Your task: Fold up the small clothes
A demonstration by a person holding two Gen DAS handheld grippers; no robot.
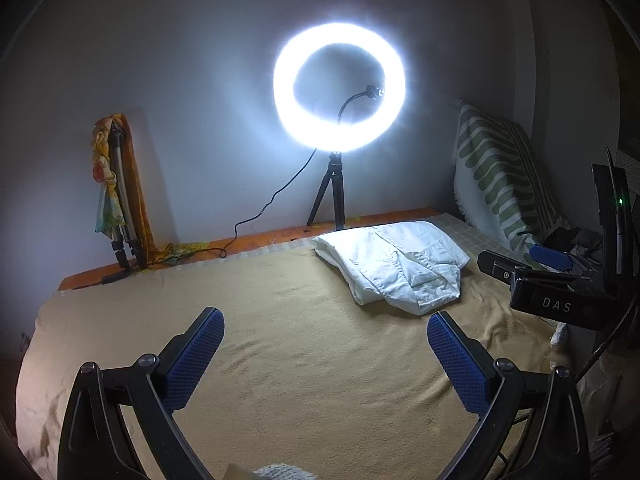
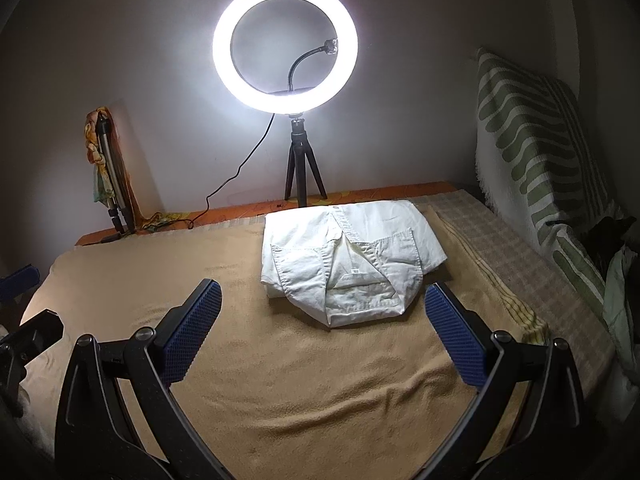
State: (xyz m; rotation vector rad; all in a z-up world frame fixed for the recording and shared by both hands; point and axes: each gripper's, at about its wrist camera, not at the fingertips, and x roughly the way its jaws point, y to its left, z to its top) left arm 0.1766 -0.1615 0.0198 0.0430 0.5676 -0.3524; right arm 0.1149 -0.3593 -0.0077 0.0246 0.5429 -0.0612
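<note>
One white shirt (image 2: 344,260) lay on the tan blanket (image 2: 280,380) that covered the bed, already folded into a compact packet with its collar toward us. We held both claws wide open and empty: the right claw (image 2: 320,320) hung just short of the shirt's near edge, the shirt lying ahead between its blue pads (image 2: 188,336), while the left claw (image 1: 324,352) pointed at bare blanket, the shirt ahead and to its right (image 1: 396,264). In the left view we could see the right claw's black body (image 1: 560,300) beside the shirt.

We judged the fold itself finished or nearly so. The next move, as we read it, called either for one more fold across the packet or for lifting it aside. Either way both claws would have to close on the layered edges together, low against the blanket, so the layers did not slide apart.

Behind the shirt a ring light (image 2: 285,46) on a small tripod stood against the pale wall, its cable trailing left. A folded tripod (image 2: 110,168) draped with patterned cloth leaned in the left corner. A green-striped cushion (image 2: 532,152) stood at the right.
</note>
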